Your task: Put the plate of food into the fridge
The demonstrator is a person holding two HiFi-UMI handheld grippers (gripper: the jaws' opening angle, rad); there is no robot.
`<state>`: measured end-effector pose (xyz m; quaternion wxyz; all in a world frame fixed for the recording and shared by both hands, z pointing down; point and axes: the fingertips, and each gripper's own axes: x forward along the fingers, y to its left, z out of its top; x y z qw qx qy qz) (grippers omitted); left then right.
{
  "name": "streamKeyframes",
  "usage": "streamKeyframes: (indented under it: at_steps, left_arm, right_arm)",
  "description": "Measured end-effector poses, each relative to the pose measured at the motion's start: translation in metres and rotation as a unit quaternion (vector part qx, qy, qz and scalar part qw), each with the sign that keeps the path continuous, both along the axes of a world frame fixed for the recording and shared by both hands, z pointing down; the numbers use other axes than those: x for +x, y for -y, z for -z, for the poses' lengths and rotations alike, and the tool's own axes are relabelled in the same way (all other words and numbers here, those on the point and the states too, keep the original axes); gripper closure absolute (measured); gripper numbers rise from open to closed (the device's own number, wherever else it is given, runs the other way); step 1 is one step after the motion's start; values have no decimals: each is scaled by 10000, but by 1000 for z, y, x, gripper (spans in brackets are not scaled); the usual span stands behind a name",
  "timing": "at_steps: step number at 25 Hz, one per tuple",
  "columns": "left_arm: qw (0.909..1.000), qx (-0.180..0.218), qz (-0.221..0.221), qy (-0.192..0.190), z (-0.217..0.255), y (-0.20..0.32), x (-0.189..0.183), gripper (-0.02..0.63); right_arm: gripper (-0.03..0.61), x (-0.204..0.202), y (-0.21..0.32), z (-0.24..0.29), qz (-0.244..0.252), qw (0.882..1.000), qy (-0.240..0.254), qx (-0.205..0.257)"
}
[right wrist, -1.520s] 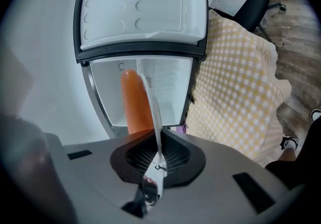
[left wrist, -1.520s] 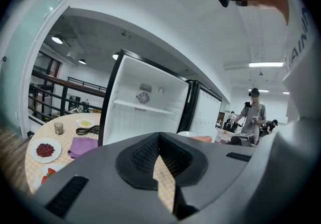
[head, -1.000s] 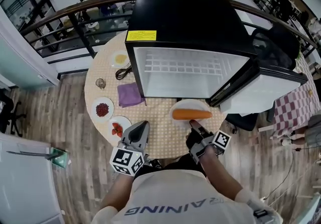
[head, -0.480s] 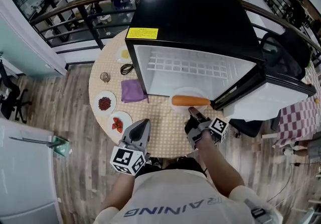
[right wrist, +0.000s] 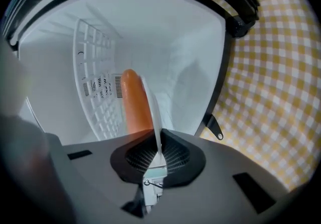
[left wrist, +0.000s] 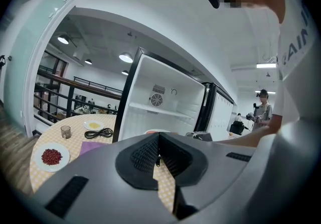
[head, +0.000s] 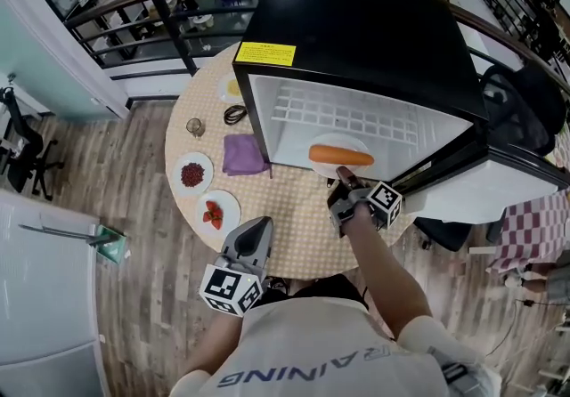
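The fingers (right wrist: 175, 155) of the right gripper (right wrist: 158, 153) are pinched tight on the near rim of a white plate (right wrist: 153, 110). A long piece of orange food (right wrist: 134, 102) lies on it. In the head view the plate (head: 331, 142) sits just inside the open front of the black fridge (head: 356, 30), low over its white floor. Whether it rests there cannot be told. The fridge door (head: 499, 186) stands swung out to the right.

The fingers (left wrist: 144, 155) of the left gripper (left wrist: 159, 136) are closed tip to tip with nothing between them. In the head view that gripper (head: 261, 223) hangs over the near edge of the round, yellow-checked surface (head: 294, 226), well apart from the plate.

Along the left edge of the surface lie a dish of red pieces (head: 216, 211), a dish of dark red beans (head: 192, 174) and a small glass (head: 195, 126). A purple cloth (head: 239, 153) lies just beside the fridge's left front corner, with a black cable (head: 235, 113) behind it.
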<state>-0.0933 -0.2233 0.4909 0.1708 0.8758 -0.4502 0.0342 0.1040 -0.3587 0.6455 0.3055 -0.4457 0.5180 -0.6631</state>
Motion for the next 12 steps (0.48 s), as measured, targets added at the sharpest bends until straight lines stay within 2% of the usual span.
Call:
streamKeyframes:
  at_steps: [12]
  left_arm:
    - [9996, -136, 254, 33, -9, 1, -17, 604]
  right_arm:
    - [543, 9, 50, -32, -323, 9985, -207, -401]
